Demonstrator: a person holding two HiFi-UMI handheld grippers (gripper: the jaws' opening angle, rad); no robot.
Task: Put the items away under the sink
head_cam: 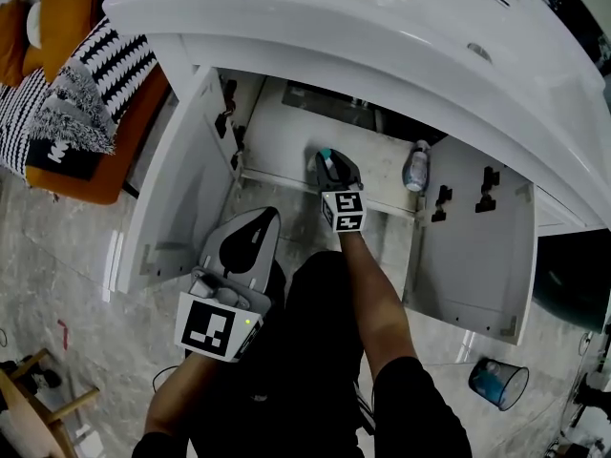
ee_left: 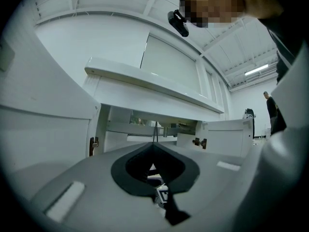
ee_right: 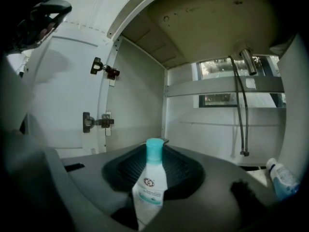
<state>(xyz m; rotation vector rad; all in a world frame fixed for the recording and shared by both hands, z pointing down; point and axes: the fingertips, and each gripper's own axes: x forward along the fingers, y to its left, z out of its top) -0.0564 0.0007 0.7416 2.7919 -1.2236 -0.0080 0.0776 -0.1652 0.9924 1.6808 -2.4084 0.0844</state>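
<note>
Head view shows a person crouched before a white under-sink cabinet, both of its flat white doors swung wide beneath a glossy white basin. The right gripper reaches into the middle of the cabinet's opening, just past its front edge, its jaws pinching a white plastic bottle with a teal cap. In the right gripper view the bottle stands upright between the dark ribbed pads, cap uppermost; whether its base touches the cabinet floor cannot be made out. A clear bottle of blue liquid stands at the cabinet's right side, near the front corner, and shows at the lower right edge of the right gripper view. Two black hinges sit on the cabinet's left wall, and thin flexible hoses hang down its back wall. The left gripper is held outside the cabinet, in front of its left door and close to the person's body, pointing level at the opening; the left gripper view shows its jaws pressed together at the tips, with nothing between them. Right of the cabinet a blue mesh wastebasket stands on the grey marbled floor; left of it is an orange seat draped with a black-and-white throw.
</note>
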